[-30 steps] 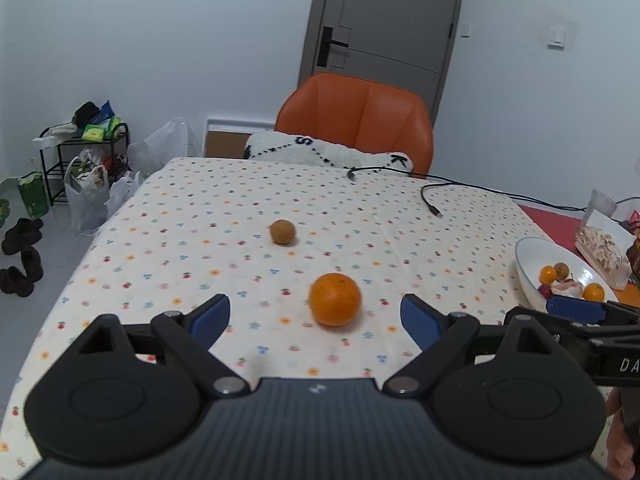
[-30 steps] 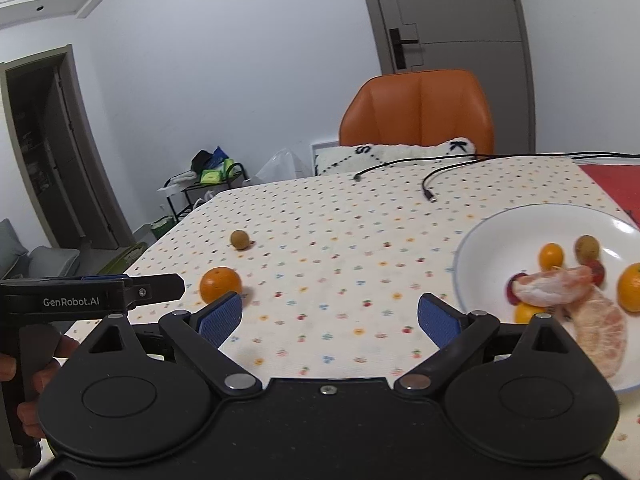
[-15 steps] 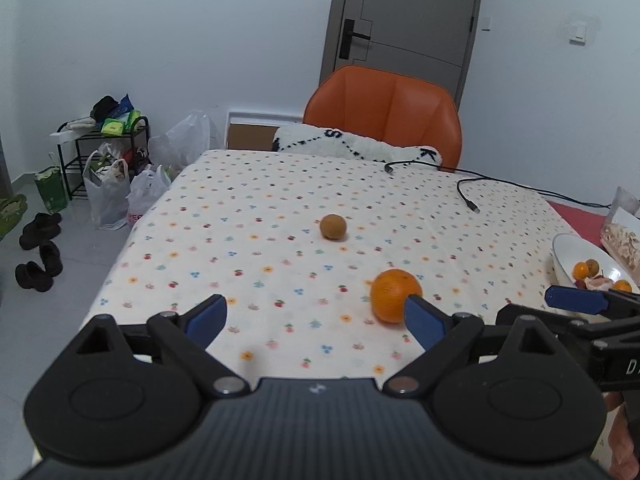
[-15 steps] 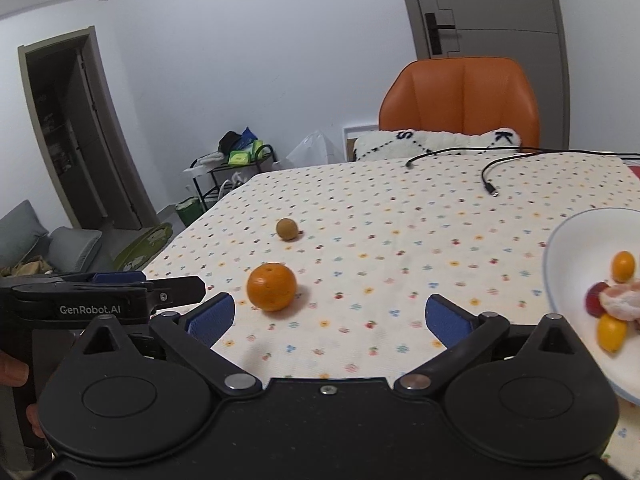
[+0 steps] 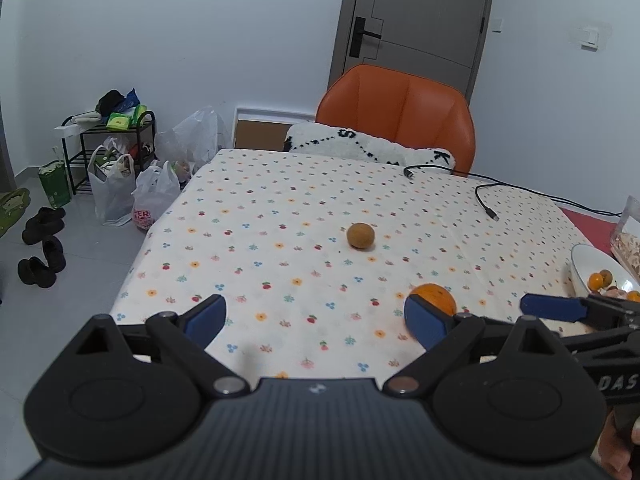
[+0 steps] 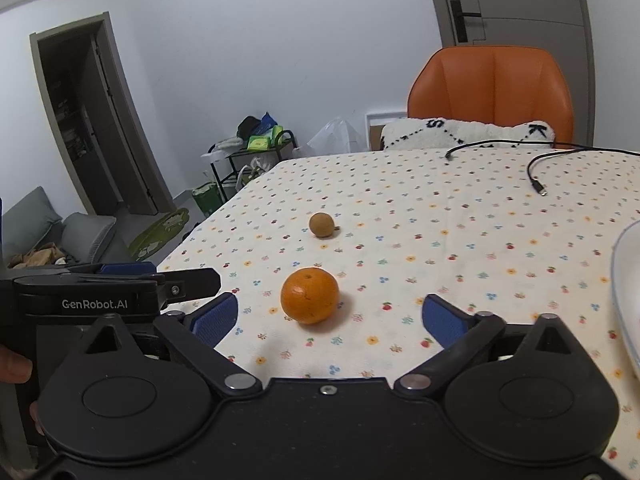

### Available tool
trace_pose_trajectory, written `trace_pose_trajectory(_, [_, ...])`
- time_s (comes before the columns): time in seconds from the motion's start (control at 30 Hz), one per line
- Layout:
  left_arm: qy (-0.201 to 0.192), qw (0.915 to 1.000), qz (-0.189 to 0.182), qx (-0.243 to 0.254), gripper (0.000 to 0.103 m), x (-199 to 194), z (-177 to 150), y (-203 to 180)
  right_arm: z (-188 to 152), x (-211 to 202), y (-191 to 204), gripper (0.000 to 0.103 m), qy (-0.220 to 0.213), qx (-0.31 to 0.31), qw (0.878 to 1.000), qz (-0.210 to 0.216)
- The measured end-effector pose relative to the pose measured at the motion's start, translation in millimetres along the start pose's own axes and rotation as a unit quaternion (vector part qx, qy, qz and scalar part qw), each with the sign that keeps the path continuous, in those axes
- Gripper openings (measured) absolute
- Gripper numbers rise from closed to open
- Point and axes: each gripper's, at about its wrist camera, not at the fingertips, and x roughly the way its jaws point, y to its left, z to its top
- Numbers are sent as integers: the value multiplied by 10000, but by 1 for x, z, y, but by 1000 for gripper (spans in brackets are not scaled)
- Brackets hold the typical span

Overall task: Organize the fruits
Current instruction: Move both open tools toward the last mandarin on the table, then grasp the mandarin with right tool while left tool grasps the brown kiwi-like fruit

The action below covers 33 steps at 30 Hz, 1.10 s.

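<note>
An orange [image 6: 309,295] lies on the flower-print tablecloth, just ahead of my open right gripper [image 6: 330,316] and a little left of its middle. In the left wrist view the orange [image 5: 436,298] sits behind the right fingertip of my open left gripper [image 5: 316,320]. A small brown round fruit [image 5: 360,235] lies farther back and also shows in the right wrist view [image 6: 321,224]. A white bowl [image 5: 584,268] with several small fruits stands at the table's right edge; only its rim [image 6: 624,280] shows in the right wrist view. Both grippers are empty.
Black cables [image 5: 486,200] lie on the far right of the table. An orange chair [image 5: 400,120] with a white cushion [image 5: 360,146] stands behind the table. Bags [image 5: 156,196], a rack and shoes are on the floor at the left. The left gripper [image 6: 116,292] shows beside the right.
Both grippers have swung left. The orange has shifted right in both views and now sits in front of the right gripper; the bowl has slid to the right edge of view.
</note>
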Motion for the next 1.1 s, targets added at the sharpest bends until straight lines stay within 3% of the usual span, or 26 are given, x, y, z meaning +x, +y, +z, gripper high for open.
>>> trace_pose_trajectory(0.13, [38, 10000, 67, 16, 95, 4, 4, 3, 2, 12, 6, 82, 130, -41, 9999, 56])
trace_pose_trajectory(0.57, [139, 9998, -8, -136, 95, 23, 23, 10, 9, 43, 7, 60, 421, 44, 9989, 185])
trace_pose_trajectory(0.67, [145, 9998, -26, -108, 95, 29, 27, 5, 10, 50, 5, 41, 519, 87, 9984, 217])
trace_pose_trajectory(1.1, [122, 9998, -92, 124, 90, 66, 42, -17, 18, 47, -20, 39, 396, 256, 9987, 187])
